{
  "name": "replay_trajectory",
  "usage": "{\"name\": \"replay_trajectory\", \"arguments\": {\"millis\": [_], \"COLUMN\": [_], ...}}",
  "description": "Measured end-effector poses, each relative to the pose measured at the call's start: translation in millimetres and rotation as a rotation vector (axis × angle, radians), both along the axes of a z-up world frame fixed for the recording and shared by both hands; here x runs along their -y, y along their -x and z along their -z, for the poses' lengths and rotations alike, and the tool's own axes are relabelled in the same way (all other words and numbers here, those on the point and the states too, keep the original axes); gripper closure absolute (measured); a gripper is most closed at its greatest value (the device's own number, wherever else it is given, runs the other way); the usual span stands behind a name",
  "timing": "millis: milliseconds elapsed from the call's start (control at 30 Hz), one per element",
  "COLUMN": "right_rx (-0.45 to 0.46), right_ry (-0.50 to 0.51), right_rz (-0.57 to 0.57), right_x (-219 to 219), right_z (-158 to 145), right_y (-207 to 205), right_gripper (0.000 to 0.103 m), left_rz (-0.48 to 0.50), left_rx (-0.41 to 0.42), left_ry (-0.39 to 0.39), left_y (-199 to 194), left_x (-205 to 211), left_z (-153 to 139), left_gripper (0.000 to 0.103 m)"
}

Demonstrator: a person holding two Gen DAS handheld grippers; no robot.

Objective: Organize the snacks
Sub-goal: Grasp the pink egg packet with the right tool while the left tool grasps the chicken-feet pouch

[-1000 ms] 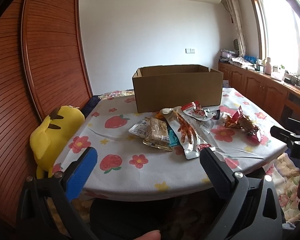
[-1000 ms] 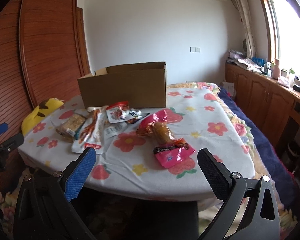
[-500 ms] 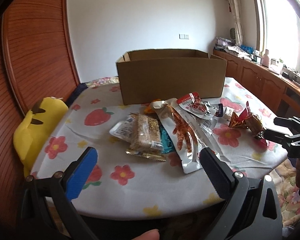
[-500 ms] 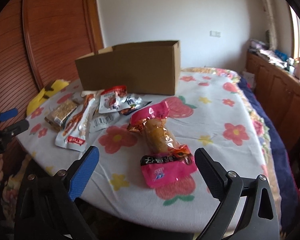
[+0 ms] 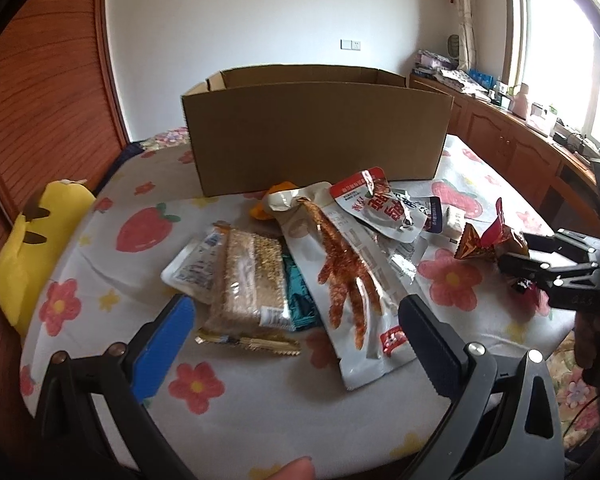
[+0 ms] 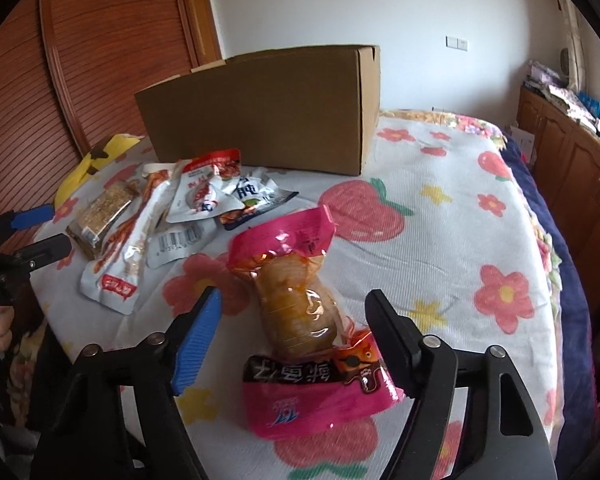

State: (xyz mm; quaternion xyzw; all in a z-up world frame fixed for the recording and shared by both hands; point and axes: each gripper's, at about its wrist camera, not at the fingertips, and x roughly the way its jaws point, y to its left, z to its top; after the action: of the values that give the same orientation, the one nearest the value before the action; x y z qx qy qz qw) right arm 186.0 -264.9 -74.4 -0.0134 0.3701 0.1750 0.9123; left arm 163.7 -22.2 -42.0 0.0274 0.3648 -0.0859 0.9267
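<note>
Where the floral tablecloth (image 5: pixel 260 412) meets the wall side, a brown cardboard box (image 5: pixel 318 132) is seen standing upright, top open; its inside cannot be made out from either view, so contents cannot be told. Snacks are spread in front of it, none seen in the box.

Left gripper (image 5: pixel 296 324): jaws spread wide, nothing held. It is held low over the near table edge, the blue pad (image 5: pixel 162 352) beside a clear-wrapped cracker bar (image 5: pixel 250 276). A long white chicken-foot pouch (image 5: pixel 340 276) is laid beside the bar, overlapping it slightly; a teal packet (image 5: pixel 298 288) is tucked between and beneath them. A red-and-white pouch (image 5: pixel 376 208) rests on the far end of the pile, near the box front. An orange item (image 5: pixel 274 196) is partly hidden behind the white pouch.

Right gripper (image 6: pixel 294 336): jaws parted, straddling a pink-ended drumstick pack (image 6: pixel 300 312) without visible contact. The pack is laid flat, well apart from the main pile and from the box (image 6: pixel 268 108). The same pack is partly seen at the right in the left view (image 5: pixel 488 240), behind the other gripper.

A yellow plush (image 5: pixel 32 248) is wedged between the table edge and a wooden panel (image 5: pixel 40 80). Cabinets (image 6: pixel 572 168) are lined under the window.
</note>
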Motion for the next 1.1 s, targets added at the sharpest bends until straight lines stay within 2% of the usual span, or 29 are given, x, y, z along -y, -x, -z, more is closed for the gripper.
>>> {"name": "replay_trajectory", "arguments": {"millis": [167,367,700,833,1100], "right_rx": [-0.019,-0.017,-0.011,-0.015,-0.014], "right_ry": [0.000,0.043,0.070,0.065,0.076], "right_rz": [-0.004,-0.010,-0.012,-0.011,-0.013], "right_x": [1.4,-3.5,-9.5,-8.5,-9.3], "right_z": [8.3,10.2,11.8,12.0,12.3], "right_y": [-5.0,-4.7,-6.1,-6.9,-6.8], "right_gripper": [0.047,0.048,0.048,0.048,0.048], "left_rz": [0.022,0.042,0.070,0.061,0.044], "left_rx": [-0.036,-0.069,-0.156,-0.186,-0.217], "left_ry": [0.023,0.026,0.054,0.033,0.077], "left_y": [-16.2,-34.7,-73.5,-87.1,-104.4], "left_x": [8.8,22.4,24.2,24.5,15.3], "left_z": [-2.2,-3.1,-1.3,4.8,9.8], "left_gripper": [0.002,0.003,0.022,0.025,0.027]}}
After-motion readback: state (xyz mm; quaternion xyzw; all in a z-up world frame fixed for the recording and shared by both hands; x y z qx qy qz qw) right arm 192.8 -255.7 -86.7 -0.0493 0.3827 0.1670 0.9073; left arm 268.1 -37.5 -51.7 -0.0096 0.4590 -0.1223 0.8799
